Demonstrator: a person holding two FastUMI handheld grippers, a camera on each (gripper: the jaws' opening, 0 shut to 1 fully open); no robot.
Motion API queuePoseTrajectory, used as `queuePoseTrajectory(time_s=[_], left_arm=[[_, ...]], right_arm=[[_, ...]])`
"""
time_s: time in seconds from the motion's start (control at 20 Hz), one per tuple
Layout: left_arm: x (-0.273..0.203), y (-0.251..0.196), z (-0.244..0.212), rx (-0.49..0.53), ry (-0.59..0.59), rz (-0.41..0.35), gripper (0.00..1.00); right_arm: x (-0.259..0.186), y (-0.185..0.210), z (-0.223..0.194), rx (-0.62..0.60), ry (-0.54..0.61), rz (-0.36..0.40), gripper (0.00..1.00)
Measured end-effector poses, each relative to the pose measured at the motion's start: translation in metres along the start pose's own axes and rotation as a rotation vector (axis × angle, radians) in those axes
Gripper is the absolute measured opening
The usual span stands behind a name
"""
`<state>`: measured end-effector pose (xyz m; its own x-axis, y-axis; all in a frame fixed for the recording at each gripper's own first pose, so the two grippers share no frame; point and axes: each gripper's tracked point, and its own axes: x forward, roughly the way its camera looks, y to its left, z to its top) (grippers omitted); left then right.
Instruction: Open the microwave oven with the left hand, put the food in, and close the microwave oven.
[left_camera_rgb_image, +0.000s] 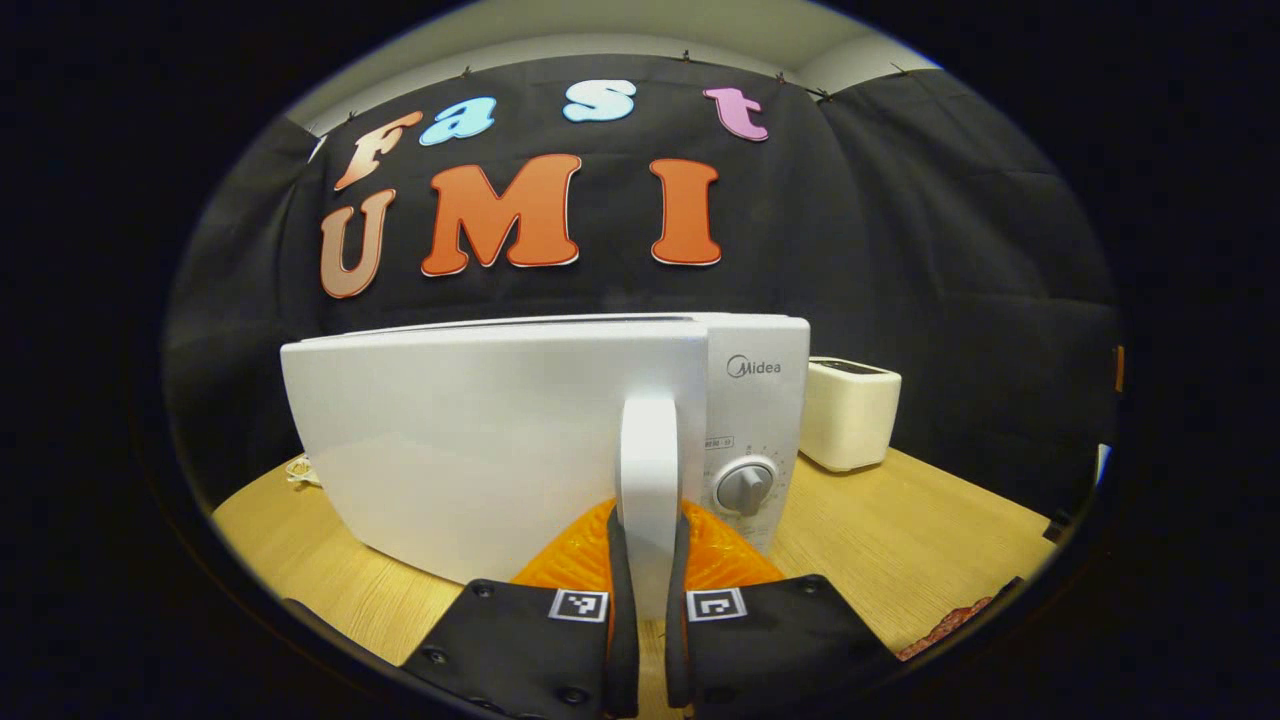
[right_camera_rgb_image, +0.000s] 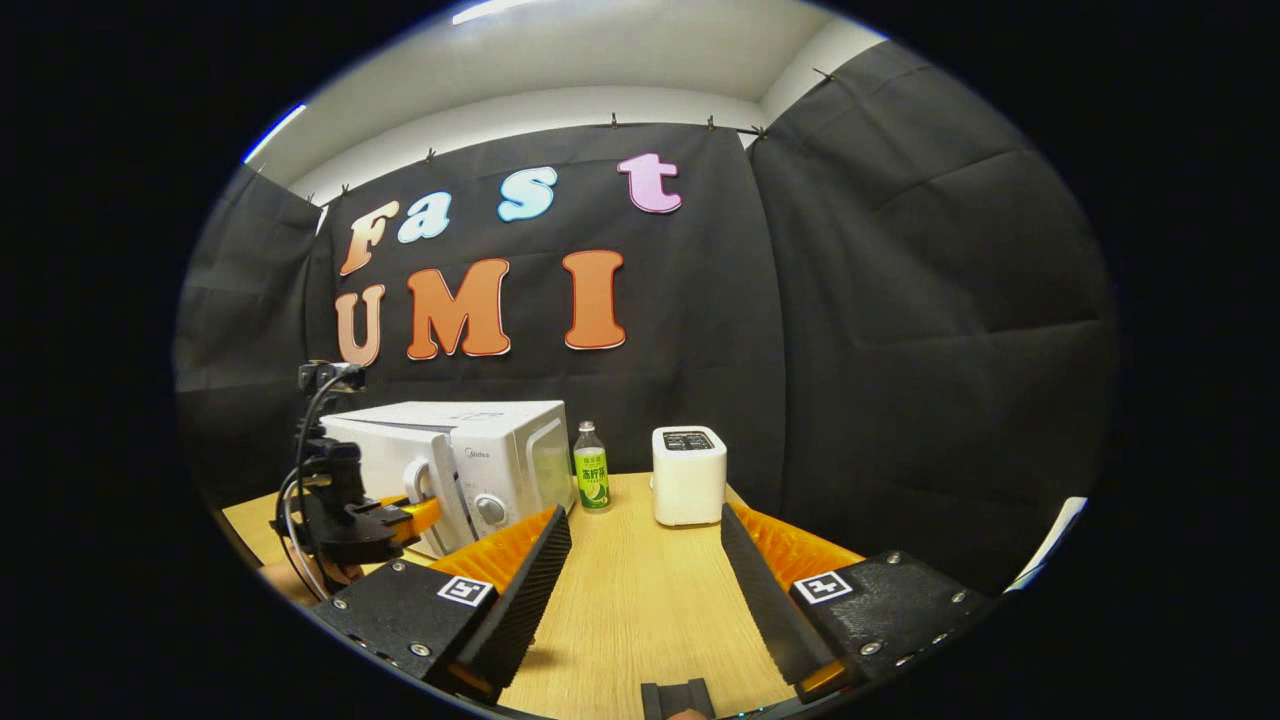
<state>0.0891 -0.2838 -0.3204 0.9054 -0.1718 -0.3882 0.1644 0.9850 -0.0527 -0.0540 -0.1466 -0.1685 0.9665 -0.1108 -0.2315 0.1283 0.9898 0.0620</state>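
The white microwave (left_camera_rgb_image: 480, 440) stands on the wooden table (left_camera_rgb_image: 900, 530), its door facing me. My left gripper (left_camera_rgb_image: 648, 535) is shut on the door's upright white handle (left_camera_rgb_image: 648, 450), one finger on each side. The door looks flush or barely ajar, and I cannot tell which. In the right gripper view the microwave (right_camera_rgb_image: 500, 440) sits at the left, with the left gripper (right_camera_rgb_image: 400, 520) at its handle. My right gripper (right_camera_rgb_image: 643, 515) hangs open over the table (right_camera_rgb_image: 630, 610), holding nothing. A reddish patterned thing (left_camera_rgb_image: 950, 625) shows at the lower right edge, too cut off to name.
A white boxy appliance (right_camera_rgb_image: 688, 475) stands right of the microwave, also seen as the white appliance (left_camera_rgb_image: 850, 410). A green-labelled bottle (right_camera_rgb_image: 590, 480) stands between the two. A cable (left_camera_rgb_image: 298, 470) lies behind the microwave's left side. The black cloth wall closes the back.
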Motion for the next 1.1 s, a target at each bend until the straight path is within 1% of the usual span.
queuePoseTrajectory(time_s=[0.15,0.5,0.6,0.85,0.9,1.0,1.1], left_arm=[[-0.036,0.009,-0.003,0.025,-0.009,-0.025,0.15],[-0.113,0.051,-0.013,0.044,-0.009,-0.041,0.14],[-0.133,0.064,-0.014,0.054,-0.03,-0.042,0.15],[-0.177,0.107,-0.02,0.06,-0.071,0.004,0.16],[-0.185,0.118,-0.021,0.062,-0.076,0.021,0.18],[-0.2,0.138,-0.024,0.071,-0.082,0.061,0.18],[-0.215,0.162,-0.028,0.089,-0.085,0.112,0.23]], right_arm=[[-0.005,0.013,-0.004,0.045,0.011,0.03,0.94],[-0.011,0.039,-0.008,0.039,0.019,0.057,0.94],[-0.014,0.048,-0.009,0.042,0.019,0.068,0.94],[-0.017,0.062,-0.018,0.019,0.039,0.073,0.94],[-0.018,0.064,-0.021,0.018,0.045,0.075,0.94],[-0.018,0.07,-0.027,0.021,0.064,0.079,0.94],[-0.016,0.076,-0.031,0.016,0.077,0.082,0.94]])
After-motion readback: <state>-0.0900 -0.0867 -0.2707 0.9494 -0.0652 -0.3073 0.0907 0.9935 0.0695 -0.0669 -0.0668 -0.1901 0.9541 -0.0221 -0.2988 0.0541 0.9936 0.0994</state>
